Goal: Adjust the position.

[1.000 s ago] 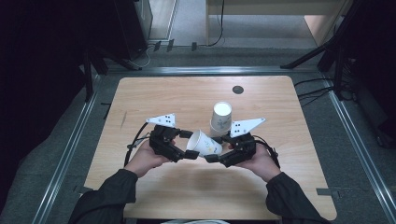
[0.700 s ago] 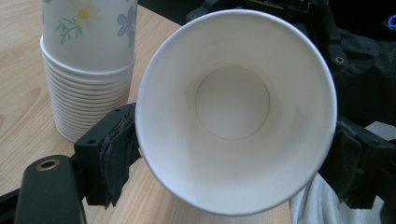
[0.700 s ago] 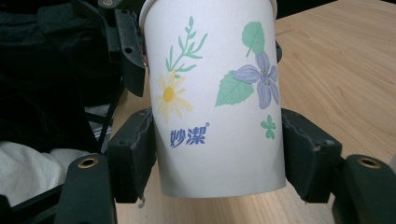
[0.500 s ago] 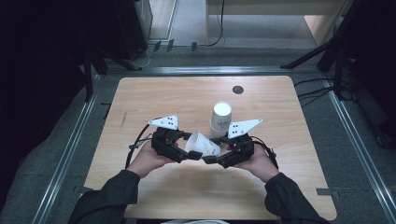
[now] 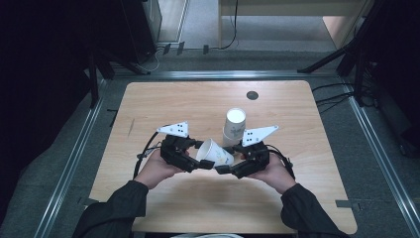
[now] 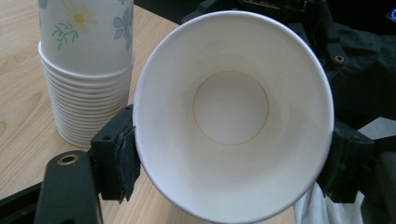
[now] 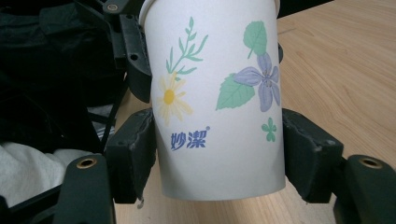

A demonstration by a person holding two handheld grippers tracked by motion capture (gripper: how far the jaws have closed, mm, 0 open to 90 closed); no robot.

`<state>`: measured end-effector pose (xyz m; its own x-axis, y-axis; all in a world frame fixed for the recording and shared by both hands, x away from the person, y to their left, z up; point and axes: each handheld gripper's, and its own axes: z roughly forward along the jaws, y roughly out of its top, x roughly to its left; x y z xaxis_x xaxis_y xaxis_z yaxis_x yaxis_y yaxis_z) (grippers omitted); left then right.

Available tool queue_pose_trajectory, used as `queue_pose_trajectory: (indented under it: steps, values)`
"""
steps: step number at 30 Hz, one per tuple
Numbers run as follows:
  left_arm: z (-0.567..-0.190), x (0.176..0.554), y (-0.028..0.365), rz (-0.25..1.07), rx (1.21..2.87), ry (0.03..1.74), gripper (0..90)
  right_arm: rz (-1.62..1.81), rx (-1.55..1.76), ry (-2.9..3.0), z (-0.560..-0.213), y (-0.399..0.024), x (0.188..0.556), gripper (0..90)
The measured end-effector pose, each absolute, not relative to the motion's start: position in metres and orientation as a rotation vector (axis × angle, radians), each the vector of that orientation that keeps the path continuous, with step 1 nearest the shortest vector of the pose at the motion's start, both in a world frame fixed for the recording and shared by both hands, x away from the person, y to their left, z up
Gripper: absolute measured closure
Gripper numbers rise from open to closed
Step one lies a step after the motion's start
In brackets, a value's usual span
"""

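Note:
A white paper cup [image 5: 214,153] printed with flowers lies on its side just above the wooden table [image 5: 168,104], held between both grippers. My left gripper [image 5: 197,159] is shut on the cup near its rim. In the left gripper view the cup's open mouth [image 6: 231,107] faces the camera, with a pad [image 6: 122,156] pressed on each side. My right gripper [image 5: 227,167] is shut on the lower body of the cup [image 7: 219,70], its pads [image 7: 134,156] on either side near the base. A person's hands hold both grippers.
A stack of matching paper cups [image 5: 234,126] stands upside down just behind the held cup, and sits close on the left in the left gripper view [image 6: 86,84]. A dark round hole [image 5: 252,95] marks the far side of the table. Metal rails border the table.
Both hands and the cup have barely shifted, a touch nearer the person. Both grips are the same as before.

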<state>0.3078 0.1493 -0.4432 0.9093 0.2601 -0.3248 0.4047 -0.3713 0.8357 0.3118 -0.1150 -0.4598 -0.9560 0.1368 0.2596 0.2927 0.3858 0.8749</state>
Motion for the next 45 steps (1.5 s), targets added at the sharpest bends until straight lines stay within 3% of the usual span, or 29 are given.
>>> queue_pose_trajectory:
  steps: [6,20,45]
  values:
    - [-0.441,0.309,0.154,-0.151,1.962,0.491,22.2,-1.612,-0.396,-2.495,-0.460,-0.115,0.312,28.4]
    - [-0.425,0.313,0.186,-0.078,1.915,0.537,22.2,-1.570,-0.465,-2.559,-0.462,-0.122,0.317,28.7]
    - [-0.422,0.326,0.235,0.087,2.043,0.685,22.4,-1.517,-0.524,-2.668,-0.463,-0.145,0.320,30.6]
